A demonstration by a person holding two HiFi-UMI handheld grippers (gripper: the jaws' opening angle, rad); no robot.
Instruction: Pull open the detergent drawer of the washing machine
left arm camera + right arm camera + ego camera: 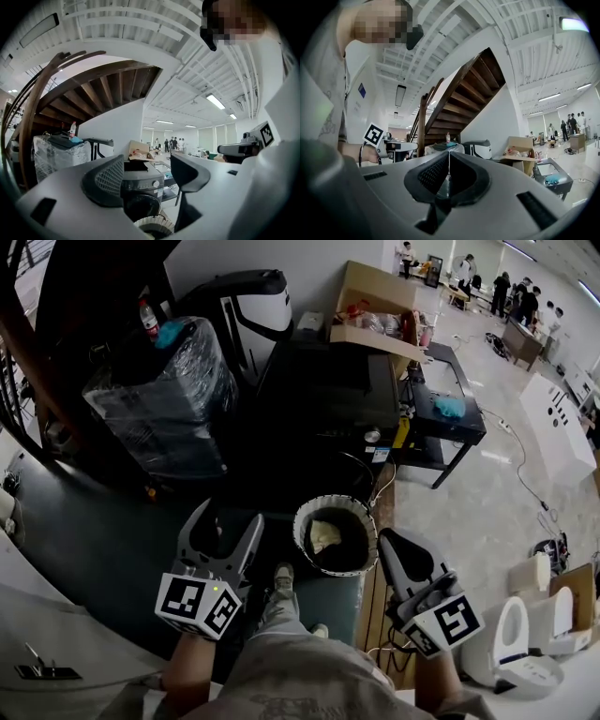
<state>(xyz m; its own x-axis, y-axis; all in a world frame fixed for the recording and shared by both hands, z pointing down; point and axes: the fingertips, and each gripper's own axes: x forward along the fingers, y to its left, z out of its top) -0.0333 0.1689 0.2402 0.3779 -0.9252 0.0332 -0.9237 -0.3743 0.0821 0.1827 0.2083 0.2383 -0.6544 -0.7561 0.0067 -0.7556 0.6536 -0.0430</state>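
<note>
left tongs point(228, 517) are released, the two jaws standing well apart with nothing gripped between them. looking along them in the left gripper view, i see the washing machine point(143, 190) framed in that gap, ahead of the tips and well apart from them. it is dark-fronted, with a pale knob on its control panel and the round door below. i cannot pick out the detergent drawer on that dark panel. right tongs point(392, 542) are clenched, the ribbed pads pressed together along one thin seam with nothing caught in it. they point past the machine's left side toward the wooden staircase point(464, 93). a round white ribbed basket point(336, 502) stands low between the two tongs, just ahead of the tips and nearer the right pair, with something pale lying inside. beyond it, on the far side of the machine from the tongs, an open cardboard box point(375, 306) rests. off to the left of the left tongs and farther out sits a bundle wrapped in clear plastic point(164, 395). just behind the basket, between the tongs, my shoe point(282, 577) shows.
</note>
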